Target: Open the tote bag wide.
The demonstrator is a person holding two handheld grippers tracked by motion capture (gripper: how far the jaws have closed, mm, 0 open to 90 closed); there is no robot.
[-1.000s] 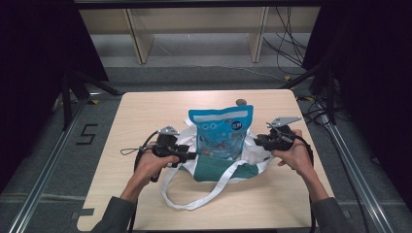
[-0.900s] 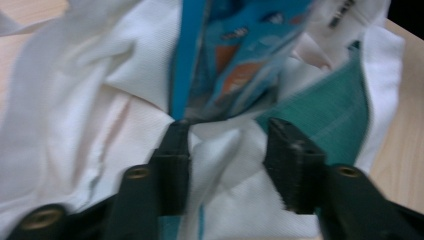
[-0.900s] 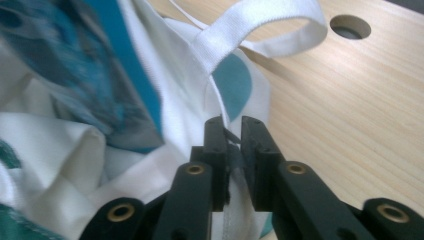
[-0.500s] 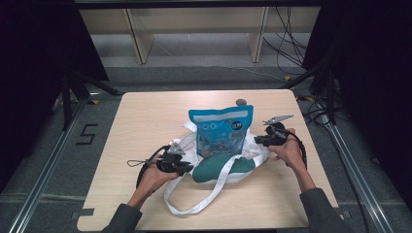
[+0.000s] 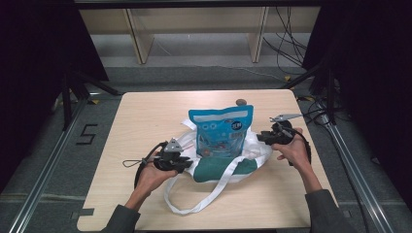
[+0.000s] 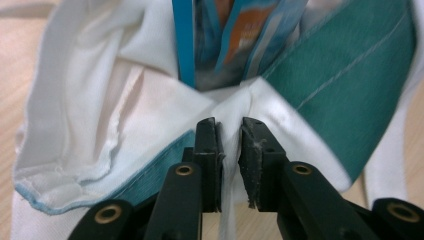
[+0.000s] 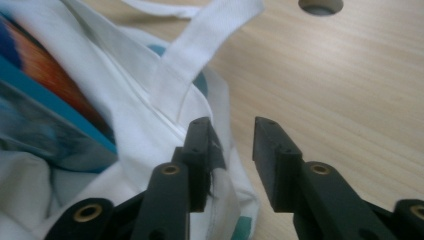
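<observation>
A pale wooden table (image 5: pixel 121 145) carries a white cloth tote bag with teal panels (image 5: pixel 221 170), lying mid-table with its long white strap (image 5: pixel 194 206) looping toward the person. A blue printed snack pouch (image 5: pixel 221 131) stands half inside the bag's mouth. From above, the left gripper (image 5: pixel 187 162) sits at the bag's left edge and the right gripper (image 5: pixel 260 137) at its right edge, but jaw gaps are too small to judge there. The left gripper view settles one: its jaws are nearly together, pinching a fold of white fabric. The right gripper view shows jaws apart, one touching the bag's rim beside a sewn handle, plus a round hole in the tabletop (image 7: pixel 321 5).
</observation>
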